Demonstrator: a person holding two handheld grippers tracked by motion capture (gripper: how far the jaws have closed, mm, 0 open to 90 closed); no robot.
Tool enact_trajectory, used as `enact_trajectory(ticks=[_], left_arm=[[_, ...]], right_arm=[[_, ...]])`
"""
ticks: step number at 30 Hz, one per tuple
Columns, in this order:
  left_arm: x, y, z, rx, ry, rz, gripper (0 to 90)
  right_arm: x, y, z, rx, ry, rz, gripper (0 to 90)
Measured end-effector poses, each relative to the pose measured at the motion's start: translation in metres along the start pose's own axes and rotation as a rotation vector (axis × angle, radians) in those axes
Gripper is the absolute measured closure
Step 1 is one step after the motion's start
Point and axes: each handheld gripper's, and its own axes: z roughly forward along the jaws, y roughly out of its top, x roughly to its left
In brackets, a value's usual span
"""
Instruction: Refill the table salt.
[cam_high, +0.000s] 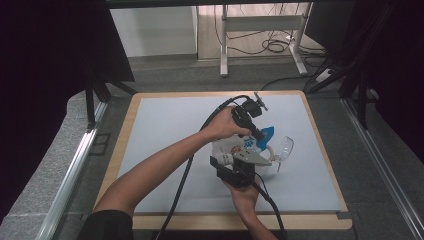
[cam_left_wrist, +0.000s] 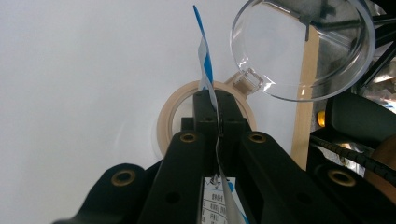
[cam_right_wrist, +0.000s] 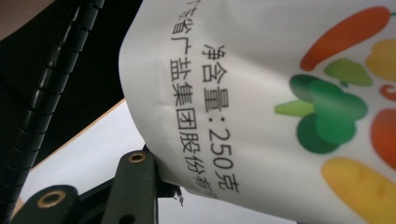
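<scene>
From the high view, a person is leaning both forearms over a pale grey mat (cam_high: 165, 150) on a wooden table. The left gripper (cam_high: 256, 134) and the right gripper (cam_high: 240, 167) are meeting at a white and blue pouch (cam_high: 246, 145) near the middle of the mat. Just to the right of the pouch, a clear jar (cam_high: 282, 150) is lying tilted, with its hinged lid swung open. What is inside it cannot be made out from here.

In the left gripper view, the left gripper (cam_left_wrist: 216, 100) is pinching the thin blue and white edge of the pouch (cam_left_wrist: 204, 60), jaws fully closed on it. Beyond the jaws, the jar's tan rim (cam_left_wrist: 167, 116) is showing, with the clear round lid (cam_left_wrist: 303, 46) standing open on its hinge. The jar's inside is hidden behind the jaws.

In the right gripper view, the pouch (cam_right_wrist: 280, 93) is sitting very close, white with printed vegetables and black lettering. One black jaw is touching its lower edge; the right gripper looks partly closed on the pouch, though the second jaw is hidden.
</scene>
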Motion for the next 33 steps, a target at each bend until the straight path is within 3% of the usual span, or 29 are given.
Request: enact_trajectory(ticks=[33], left_arm=[[0.0009, 0.0012, -0.0007, 0.008, 0.003, 0.004, 90.0]], right_arm=[[0.0007, 0.0035, -0.0014, -0.003, 0.009, -0.010, 57.3]])
